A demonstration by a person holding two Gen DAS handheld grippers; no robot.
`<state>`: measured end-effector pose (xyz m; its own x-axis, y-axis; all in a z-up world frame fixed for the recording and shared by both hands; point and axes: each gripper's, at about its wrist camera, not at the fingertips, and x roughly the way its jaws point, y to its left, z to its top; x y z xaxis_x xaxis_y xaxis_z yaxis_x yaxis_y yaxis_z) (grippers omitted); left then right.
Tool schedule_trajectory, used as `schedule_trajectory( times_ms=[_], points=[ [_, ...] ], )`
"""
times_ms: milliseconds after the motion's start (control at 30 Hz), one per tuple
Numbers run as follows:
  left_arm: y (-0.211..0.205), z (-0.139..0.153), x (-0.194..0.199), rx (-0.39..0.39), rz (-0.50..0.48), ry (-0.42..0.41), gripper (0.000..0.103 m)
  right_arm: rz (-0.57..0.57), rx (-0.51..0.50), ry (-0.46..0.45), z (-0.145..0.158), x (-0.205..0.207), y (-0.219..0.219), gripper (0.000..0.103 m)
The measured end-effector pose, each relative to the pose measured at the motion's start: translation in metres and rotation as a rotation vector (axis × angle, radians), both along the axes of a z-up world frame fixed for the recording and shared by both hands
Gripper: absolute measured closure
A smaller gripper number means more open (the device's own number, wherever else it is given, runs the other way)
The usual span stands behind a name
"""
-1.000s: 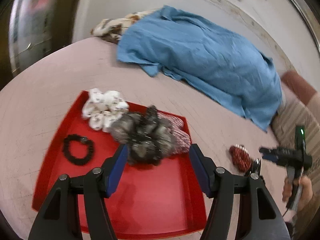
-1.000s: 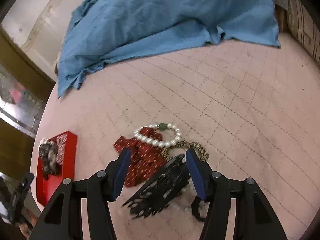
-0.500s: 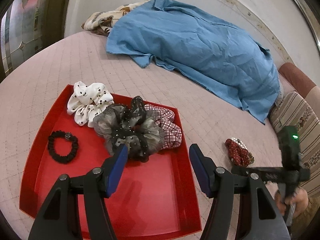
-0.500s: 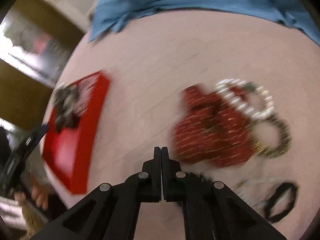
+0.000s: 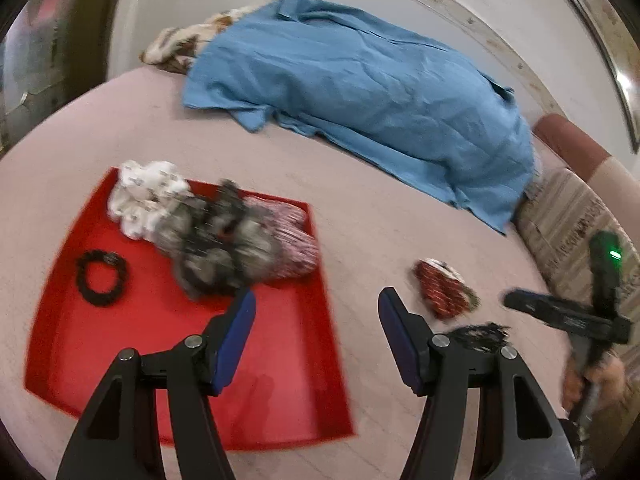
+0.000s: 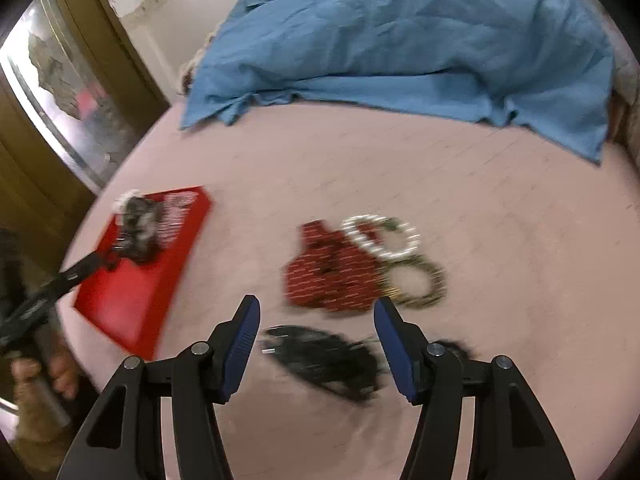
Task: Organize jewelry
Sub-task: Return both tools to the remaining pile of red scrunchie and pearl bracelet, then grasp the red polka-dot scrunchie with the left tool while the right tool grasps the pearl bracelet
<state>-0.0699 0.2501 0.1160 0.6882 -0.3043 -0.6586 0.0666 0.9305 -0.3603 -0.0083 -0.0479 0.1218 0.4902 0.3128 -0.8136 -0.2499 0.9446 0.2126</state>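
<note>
Jewelry split between red tray and pink bedcover

Jewelry lies in 2 groups on the pink quilted bedcover [image 6: 500,208]. On the left sits the red tray [image 5: 132,364], holding a white dotted scrunchie [image 5: 146,196] at its far edge, a grey-and-black scrunchie [image 5: 224,246] just beside it, a red-checked scrunchie [image 5: 294,236] touching that one on the right, and a black beaded bracelet [image 5: 102,278] apart on the tray's left side.

To the right of the tray, on the cover, rests a red patterned scrunchie [image 6: 332,276]. A pearl bracelet [image 6: 382,236] overlaps its far right corner, and a gold-green beaded bracelet [image 6: 416,282] touches its right side. Nearer the camera lies a black hair clip [image 6: 324,360], blurred.

Left gripper [image 5: 314,318] hangs over the tray's near right corner, its 2 blue-padded fingers spread wide, grasping nothing. Right gripper [image 6: 316,318] hangs above the black hair clip, fingers likewise released and wide apart, with the clip between them in view; whether either pad touches it is unclear.

A blue cloth [image 5: 360,84] covers the far side of the bed.
</note>
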Motion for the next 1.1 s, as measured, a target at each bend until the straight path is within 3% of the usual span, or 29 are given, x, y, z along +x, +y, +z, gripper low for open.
schedule_trajectory(
  times_ms=[200, 533, 667, 900, 1100],
  points=[
    [-0.044, 0.0, 0.007, -0.052, -0.087, 0.062, 0.04, 0.063, -0.143, -0.018, -0.022, 0.031, 0.002, 0.072],
    [-0.103, -0.043, 0.073, -0.19, -0.085, 0.253, 0.041, -0.064, -0.028, 0.024, -0.058, 0.076, -0.048, 0.072],
    [-0.122, -0.06, 0.091, -0.197, -0.083, 0.295, 0.041, -0.053, -0.068, 0.036, -0.071, 0.088, -0.044, 0.072],
    [-0.147, -0.076, 0.111, -0.18, -0.095, 0.33, 0.041, -0.085, 0.008, 0.048, -0.084, 0.096, -0.059, 0.072],
    [-0.162, -0.087, 0.118, -0.176, -0.125, 0.362, 0.053, -0.089, 0.04, 0.044, -0.087, 0.096, -0.06, 0.073]
  ],
)
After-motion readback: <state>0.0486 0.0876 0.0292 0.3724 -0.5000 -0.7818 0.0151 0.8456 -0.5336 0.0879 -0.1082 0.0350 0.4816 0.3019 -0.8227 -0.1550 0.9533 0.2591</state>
